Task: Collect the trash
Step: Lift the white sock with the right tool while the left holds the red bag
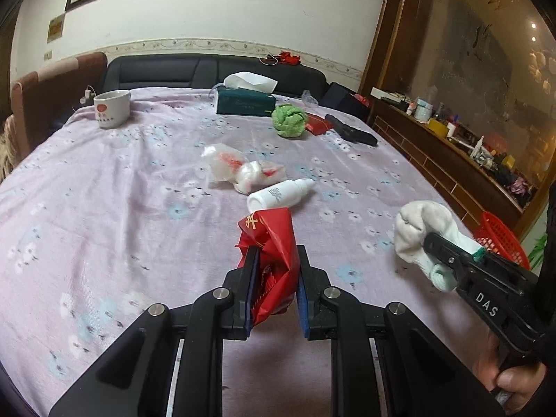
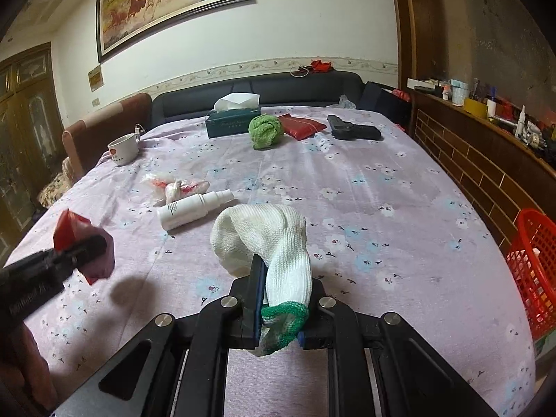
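Note:
My left gripper point(image 1: 274, 257) is shut on a crumpled red wrapper point(image 1: 271, 239) and holds it above the bed; the wrapper also shows in the right wrist view point(image 2: 69, 229). My right gripper point(image 2: 283, 271) is shut on a white glove with a green cuff point(image 2: 264, 236), held above the bed; the glove also shows in the left wrist view point(image 1: 417, 229). On the lilac bedsheet point(image 1: 104, 208) lie a white spray bottle point(image 1: 281, 193) and crumpled clear plastic bags point(image 1: 239, 168).
A red plastic basket point(image 2: 535, 271) stands on the floor at the bed's right. Farther back lie a green cloth ball point(image 2: 264, 130), a red pouch point(image 2: 301, 125), a black toy pistol point(image 2: 352, 131), a tissue box point(image 2: 231, 120) and a mug point(image 2: 123, 148).

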The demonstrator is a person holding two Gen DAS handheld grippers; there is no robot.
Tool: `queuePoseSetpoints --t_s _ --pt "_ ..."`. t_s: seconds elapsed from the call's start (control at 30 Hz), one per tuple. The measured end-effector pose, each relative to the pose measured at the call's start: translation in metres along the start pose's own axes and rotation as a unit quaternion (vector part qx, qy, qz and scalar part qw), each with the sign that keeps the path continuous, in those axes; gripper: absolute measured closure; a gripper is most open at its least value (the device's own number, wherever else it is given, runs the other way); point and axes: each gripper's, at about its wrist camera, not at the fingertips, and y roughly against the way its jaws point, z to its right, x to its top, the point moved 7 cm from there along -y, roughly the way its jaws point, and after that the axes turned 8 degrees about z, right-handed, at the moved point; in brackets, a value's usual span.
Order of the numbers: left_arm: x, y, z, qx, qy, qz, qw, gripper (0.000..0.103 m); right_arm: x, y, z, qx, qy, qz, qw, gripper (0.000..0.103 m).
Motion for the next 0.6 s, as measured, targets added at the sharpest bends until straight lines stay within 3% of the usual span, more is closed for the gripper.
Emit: queuePoseSetpoints --t_s 0.23,0.6 --pt "-0.0031 0.0047 -0.0019 0.025 0.004 0.009 0.9997 0.085 0.0007 0.0026 -0.0028 -0.007 0.010 0.006 1.000 0.088" --pt "-0.0067 0.0026 -0.0039 0.031 0.007 0.001 0.9995 0.085 0.0009 0.0030 -0.0066 -0.019 0.025 0.007 0.999 0.088"
